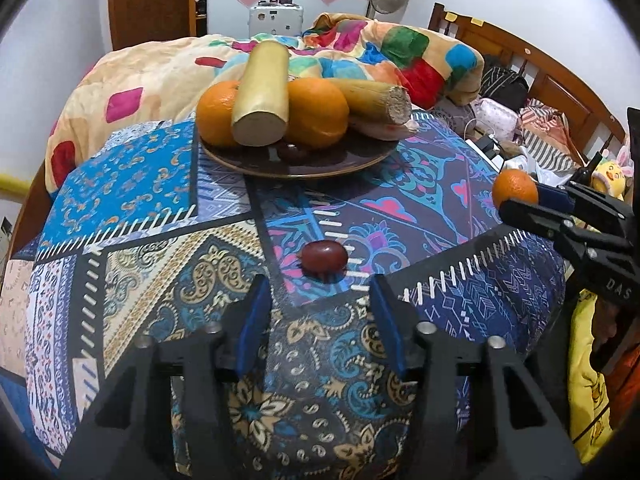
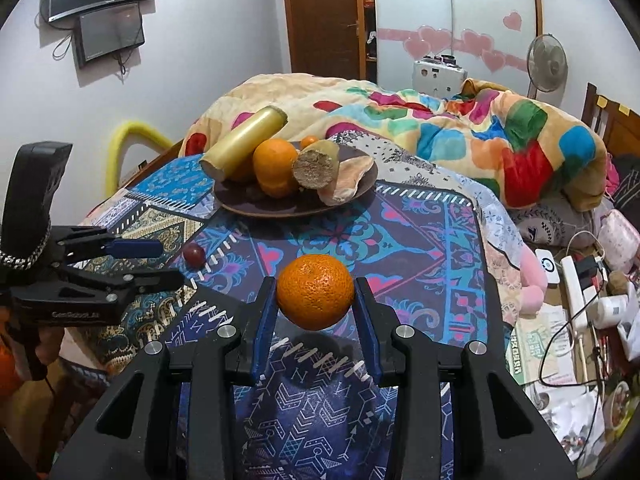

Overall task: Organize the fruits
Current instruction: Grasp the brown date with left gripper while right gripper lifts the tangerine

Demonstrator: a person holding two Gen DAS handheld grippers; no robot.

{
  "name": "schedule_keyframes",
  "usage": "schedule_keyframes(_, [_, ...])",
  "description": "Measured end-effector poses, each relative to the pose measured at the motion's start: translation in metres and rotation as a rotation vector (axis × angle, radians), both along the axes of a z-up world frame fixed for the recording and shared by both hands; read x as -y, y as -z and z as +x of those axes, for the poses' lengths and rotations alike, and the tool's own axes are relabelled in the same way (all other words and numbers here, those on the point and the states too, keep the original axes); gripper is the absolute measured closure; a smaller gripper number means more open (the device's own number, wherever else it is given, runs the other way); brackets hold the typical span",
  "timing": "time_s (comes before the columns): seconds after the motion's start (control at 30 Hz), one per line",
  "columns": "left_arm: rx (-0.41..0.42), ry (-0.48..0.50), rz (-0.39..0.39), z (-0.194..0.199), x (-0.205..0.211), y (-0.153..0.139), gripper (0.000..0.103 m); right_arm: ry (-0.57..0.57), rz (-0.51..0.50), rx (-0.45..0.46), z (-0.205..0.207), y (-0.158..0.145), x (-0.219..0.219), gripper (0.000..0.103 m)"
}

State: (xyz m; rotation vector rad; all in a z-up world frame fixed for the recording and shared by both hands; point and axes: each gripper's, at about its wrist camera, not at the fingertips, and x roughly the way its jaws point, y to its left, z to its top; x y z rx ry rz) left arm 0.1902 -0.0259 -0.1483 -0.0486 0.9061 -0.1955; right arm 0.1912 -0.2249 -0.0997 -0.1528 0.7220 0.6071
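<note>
A brown plate [image 1: 320, 164] at the far side of the patterned table holds two oranges [image 1: 316, 114], two cut pale stalks [image 1: 264, 96] and a small dark fruit; it also shows in the right wrist view [image 2: 256, 206]. A small dark red fruit [image 1: 324, 258] lies on the cloth just ahead of my open, empty left gripper [image 1: 320, 292]; the right wrist view shows it too [image 2: 194, 255]. My right gripper [image 2: 316, 300] is shut on a mandarin [image 2: 314, 292] and holds it above the table; the left wrist view shows this at the right [image 1: 514, 190].
The table cloth [image 1: 160, 240] is patterned blue. A bed with a colourful quilt [image 2: 440, 120] lies behind the table. Cables, a power strip [image 2: 576, 292] and clutter lie to the right. A fan [image 2: 546, 62] stands at the back.
</note>
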Motion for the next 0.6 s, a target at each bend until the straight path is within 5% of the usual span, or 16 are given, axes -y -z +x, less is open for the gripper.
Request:
schedule_keyframes(0.23, [0.001, 0.004, 0.014, 0.014, 0.006, 0.005, 0.075, -0.021, 0.003, -0.019, 0.005, 0.009, -0.007, 0.069])
schedule_keyframes(0.6, [0.033, 0.004, -0.002, 0.01, -0.003, -0.003, 0.08, -0.033, 0.027, -0.02, 0.01, 0.009, -0.021, 0.069])
